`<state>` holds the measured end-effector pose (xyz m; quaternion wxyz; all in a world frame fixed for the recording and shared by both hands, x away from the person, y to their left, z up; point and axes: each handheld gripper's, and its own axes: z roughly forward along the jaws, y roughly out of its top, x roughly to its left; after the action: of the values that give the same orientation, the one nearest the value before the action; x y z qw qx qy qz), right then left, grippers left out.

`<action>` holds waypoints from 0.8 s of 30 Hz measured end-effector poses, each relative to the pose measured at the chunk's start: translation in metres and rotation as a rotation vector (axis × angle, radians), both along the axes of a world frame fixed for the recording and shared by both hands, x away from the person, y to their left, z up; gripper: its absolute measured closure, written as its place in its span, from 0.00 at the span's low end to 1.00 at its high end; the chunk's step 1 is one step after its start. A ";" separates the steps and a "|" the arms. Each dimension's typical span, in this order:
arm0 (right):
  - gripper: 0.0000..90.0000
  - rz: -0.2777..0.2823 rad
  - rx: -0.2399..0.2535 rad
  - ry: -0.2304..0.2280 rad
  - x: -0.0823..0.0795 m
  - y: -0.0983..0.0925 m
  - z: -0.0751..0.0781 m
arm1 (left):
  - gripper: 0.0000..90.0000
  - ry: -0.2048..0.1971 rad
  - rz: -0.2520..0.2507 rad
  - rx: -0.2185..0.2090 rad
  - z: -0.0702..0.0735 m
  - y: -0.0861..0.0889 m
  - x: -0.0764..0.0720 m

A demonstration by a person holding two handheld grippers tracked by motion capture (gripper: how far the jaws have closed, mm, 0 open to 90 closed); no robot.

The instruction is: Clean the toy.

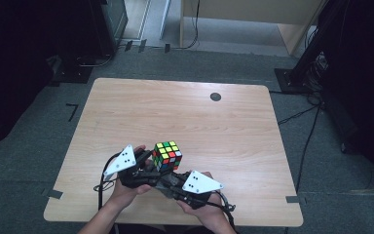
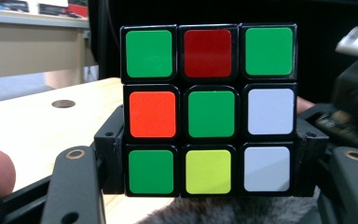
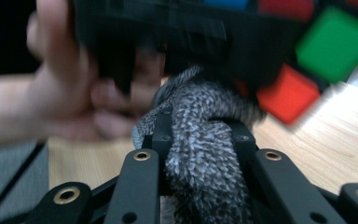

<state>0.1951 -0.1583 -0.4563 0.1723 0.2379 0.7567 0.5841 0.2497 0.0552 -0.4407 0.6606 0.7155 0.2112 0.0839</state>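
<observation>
Left gripper [image 2: 208, 182] fingers clamp the scrambled, multicoloured plastic puzzle cube [image 2: 208, 109], centre frame above the wooden table [image 1: 126, 112]; right gripper [image 3: 200, 154] pinches grey fuzzy cloth [image 3: 200, 140] beneath. Wiping step, I'd say: next, rub cloth across a face.

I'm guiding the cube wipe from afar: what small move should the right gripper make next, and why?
Probably nudge the right gripper up, so its grey cloth meets the cube's underside. The left gripper grips the cube's lower layer, held above the table, and the cloth sits just beneath it.
</observation>
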 end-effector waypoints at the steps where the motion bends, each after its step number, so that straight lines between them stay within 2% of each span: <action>1: 0.81 -0.021 0.018 0.010 -0.001 0.001 0.001 | 0.37 0.002 0.009 -0.007 0.000 -0.001 0.000; 5: 0.82 -0.116 0.127 0.097 0.003 -0.009 0.001 | 0.37 -0.016 0.036 -0.031 0.004 0.006 0.000; 7: 0.83 -0.184 0.135 0.100 0.004 -0.014 -0.001 | 0.37 -0.015 0.041 -0.039 0.005 0.008 0.001; 8: 0.83 -0.194 0.139 0.104 0.004 -0.015 -0.001 | 0.37 -0.012 0.042 -0.040 0.005 0.008 0.001; 11: 0.83 -0.135 0.160 0.133 0.001 -0.006 -0.001 | 0.37 -0.010 0.032 -0.020 0.003 0.002 0.000; 14: 0.83 -0.083 0.153 0.133 -0.004 0.006 0.003 | 0.37 -0.017 0.021 -0.008 0.002 -0.001 -0.003; 16: 0.83 -0.095 0.155 0.132 -0.003 0.005 0.005 | 0.37 -0.020 0.029 -0.020 0.004 0.002 -0.002; 19: 0.83 -0.161 0.189 0.155 0.003 -0.009 0.004 | 0.37 -0.018 0.041 -0.045 0.006 0.008 0.000; 21: 0.83 -0.212 0.208 0.167 0.005 -0.017 0.002 | 0.37 -0.018 0.040 -0.041 0.006 0.008 0.000; 22: 0.83 -0.213 0.222 0.186 0.006 -0.019 0.001 | 0.37 -0.017 0.036 -0.037 0.006 0.008 0.000; 24: 0.83 -0.180 0.217 0.191 0.004 -0.014 0.001 | 0.37 -0.011 0.028 -0.031 0.004 0.005 0.000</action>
<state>0.1990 -0.1720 -0.4555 0.1244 0.3765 0.6776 0.6193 0.2501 0.0601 -0.4364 0.6716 0.7016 0.2190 0.0939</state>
